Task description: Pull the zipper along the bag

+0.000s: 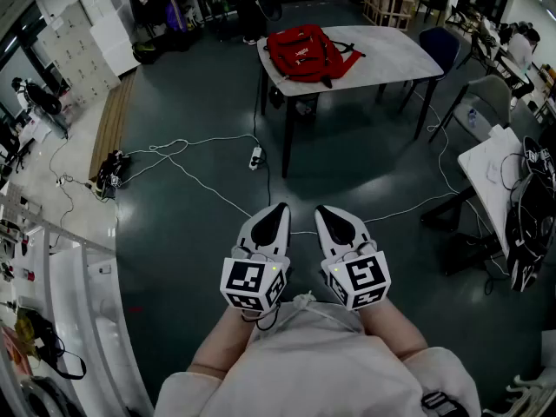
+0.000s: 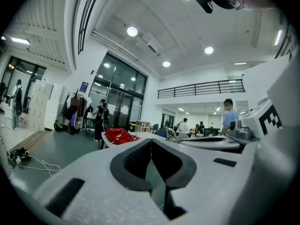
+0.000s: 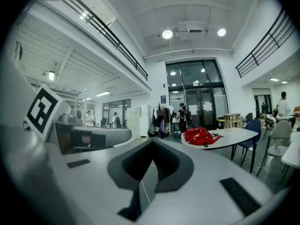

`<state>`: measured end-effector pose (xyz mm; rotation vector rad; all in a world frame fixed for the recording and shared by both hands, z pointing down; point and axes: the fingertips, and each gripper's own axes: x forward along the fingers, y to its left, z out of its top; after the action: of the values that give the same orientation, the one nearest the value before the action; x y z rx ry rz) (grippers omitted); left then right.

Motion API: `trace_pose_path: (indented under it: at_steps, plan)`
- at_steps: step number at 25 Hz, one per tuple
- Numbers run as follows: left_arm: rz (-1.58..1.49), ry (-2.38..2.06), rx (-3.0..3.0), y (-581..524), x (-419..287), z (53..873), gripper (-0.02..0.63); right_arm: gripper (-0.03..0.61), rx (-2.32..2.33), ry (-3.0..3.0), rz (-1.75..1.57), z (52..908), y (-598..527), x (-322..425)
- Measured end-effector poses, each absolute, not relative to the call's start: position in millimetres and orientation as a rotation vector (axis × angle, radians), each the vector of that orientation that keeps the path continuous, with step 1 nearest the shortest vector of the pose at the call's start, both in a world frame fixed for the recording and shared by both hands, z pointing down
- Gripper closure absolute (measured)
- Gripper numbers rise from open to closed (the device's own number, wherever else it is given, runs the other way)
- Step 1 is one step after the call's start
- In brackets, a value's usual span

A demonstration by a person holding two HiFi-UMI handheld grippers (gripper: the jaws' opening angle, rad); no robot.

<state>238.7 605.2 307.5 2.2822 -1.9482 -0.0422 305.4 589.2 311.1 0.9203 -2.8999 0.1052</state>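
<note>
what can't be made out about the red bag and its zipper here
Zipper on the red bag: too small and far in head view and both gripper views.
Bag's underside: hidden against the table.
Hands holding the left tool and right tool: covered by their marker cubes.

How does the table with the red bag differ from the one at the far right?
The far table shows whole, standing across the floor ahead; the right table is cut off by the picture's edge. The far table holds only the red bag; the right table is strewn with cables and a black item. Both have pale tops.
</note>
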Motion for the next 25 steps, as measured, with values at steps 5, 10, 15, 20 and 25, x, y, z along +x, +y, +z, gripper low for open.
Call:
trace_pose_path:
  at_steps: [5, 10, 15, 20, 25]
  plan:
    - [-0.028, -1.933, 2.288, 597.7, 239.7, 313.2, 0.594, 0.552, 0.914, -2.9, 0.117, 316.0, 582.4, 302.6]
    - [-0.017, -1.911, 2.298, 589.4, 245.1, 316.1, 0.594, 0.552, 0.924, -2.899, 0.152, 319.9, 574.3, 305.8]
    - [0.003, -1.898, 2.29, 579.4, 244.5, 318.1, 0.594, 0.552, 0.943, -2.91, 0.251, 323.0, 562.6, 306.8]
    - [0.036, -1.881, 2.276, 565.2, 237.0, 329.8, 0.594, 0.552, 0.922, -2.905, 0.313, 336.1, 551.0, 297.2]
    - [0.105, -1.841, 2.329, 536.9, 225.7, 334.9, 0.594, 0.552, 0.923, -2.894, 0.362, 346.3, 524.1, 279.3]
